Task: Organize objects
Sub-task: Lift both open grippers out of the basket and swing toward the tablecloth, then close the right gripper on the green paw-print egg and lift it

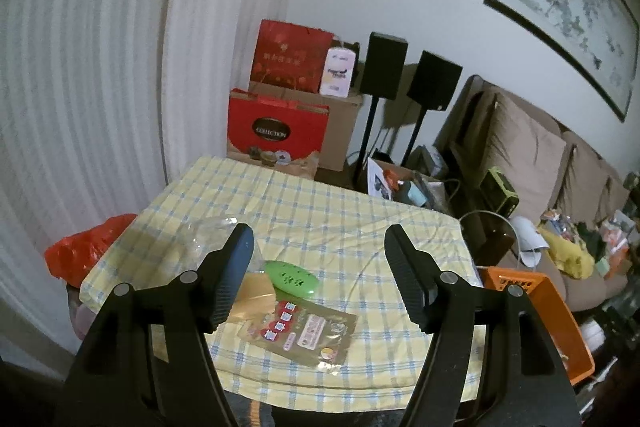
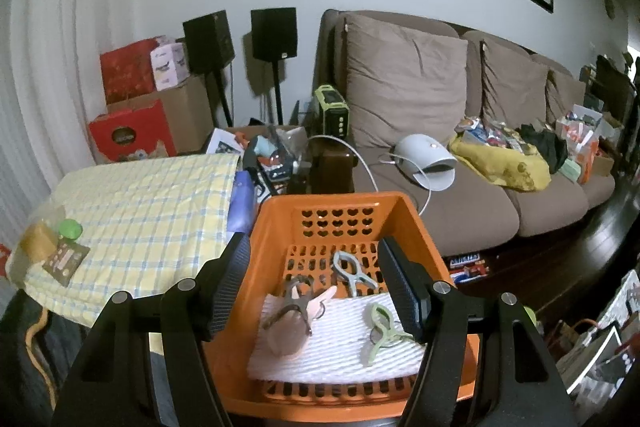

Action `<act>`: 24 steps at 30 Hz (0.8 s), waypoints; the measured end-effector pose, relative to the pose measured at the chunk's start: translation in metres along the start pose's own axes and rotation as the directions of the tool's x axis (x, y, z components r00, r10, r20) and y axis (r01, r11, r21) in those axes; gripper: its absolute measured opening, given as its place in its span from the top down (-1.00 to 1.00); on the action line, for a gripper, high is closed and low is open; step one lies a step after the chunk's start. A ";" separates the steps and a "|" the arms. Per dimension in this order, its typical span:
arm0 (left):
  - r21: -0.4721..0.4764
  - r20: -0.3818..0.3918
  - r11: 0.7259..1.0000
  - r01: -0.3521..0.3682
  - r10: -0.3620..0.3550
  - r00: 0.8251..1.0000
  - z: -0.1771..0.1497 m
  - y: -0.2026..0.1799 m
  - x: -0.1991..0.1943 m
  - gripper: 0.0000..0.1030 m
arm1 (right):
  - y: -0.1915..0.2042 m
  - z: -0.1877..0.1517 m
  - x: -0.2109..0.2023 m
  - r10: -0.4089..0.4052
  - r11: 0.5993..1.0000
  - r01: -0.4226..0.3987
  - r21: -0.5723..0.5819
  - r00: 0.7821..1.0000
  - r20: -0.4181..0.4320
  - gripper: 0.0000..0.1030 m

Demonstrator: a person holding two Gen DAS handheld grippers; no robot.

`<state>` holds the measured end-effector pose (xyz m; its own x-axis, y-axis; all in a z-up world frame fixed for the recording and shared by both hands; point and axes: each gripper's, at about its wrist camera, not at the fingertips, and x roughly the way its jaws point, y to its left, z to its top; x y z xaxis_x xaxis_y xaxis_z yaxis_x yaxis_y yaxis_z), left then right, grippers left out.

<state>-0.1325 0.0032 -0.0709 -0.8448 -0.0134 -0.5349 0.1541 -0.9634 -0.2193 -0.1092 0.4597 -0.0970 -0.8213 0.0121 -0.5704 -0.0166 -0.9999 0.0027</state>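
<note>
In the left wrist view, the left gripper (image 1: pixel 320 269) hangs above a table spread with a yellow checked cloth (image 1: pixel 340 223). Its jaws stand well apart and nothing is between them. Just beyond its left finger (image 1: pixel 234 273), partly hidden by it, lie a green oval case (image 1: pixel 294 277), a tan packet (image 1: pixel 256 297) and a flat brown sachet (image 1: pixel 306 333) with red and pink labels, all close together on the cloth. A clear plastic bag (image 1: pixel 210 233) lies past that same finger. Off the right finger's side, an orange basket (image 1: pixel 532 297) sits by the table's edge.

In the right wrist view, the right gripper (image 2: pixel 316 285) hovers over the orange basket (image 2: pixel 276 227), jaws apart and holding nothing. Directly between and below the fingers, a white ribbed pad (image 2: pixel 344 347) lines the basket floor. On it rest a grey-brown clip (image 2: pixel 294 303) with a pinkish piece and a green clip (image 2: pixel 382 331); a grey clip (image 2: pixel 352 273) lies just beyond the pad. Far to the gripper's left, the case, packet and sachet sit on the cloth.
</note>
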 end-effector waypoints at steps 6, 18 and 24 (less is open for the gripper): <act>-0.020 -0.049 1.000 0.012 -0.013 0.999 0.000 0.013 0.013 -0.27 | 0.012 -0.005 0.011 0.030 0.999 -0.031 -0.036 0.999 -0.022 -0.31; 0.121 -0.121 0.977 0.177 -0.163 0.979 0.006 0.032 0.011 -0.48 | -0.003 -0.026 0.051 0.028 1.000 -0.029 0.000 0.991 -0.127 -0.32; 0.328 -0.160 0.925 0.192 -0.146 0.976 -0.012 0.021 0.018 -0.72 | 0.008 -0.030 0.056 0.077 0.997 -0.076 0.015 0.986 -0.148 -0.37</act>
<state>-0.1382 -0.0143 -0.0943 -0.7654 0.1706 -0.6205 -0.1882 -0.9814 -0.0377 -0.1387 0.4520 -0.1536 -0.7267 -0.0670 -0.6837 0.0373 -0.9976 0.0581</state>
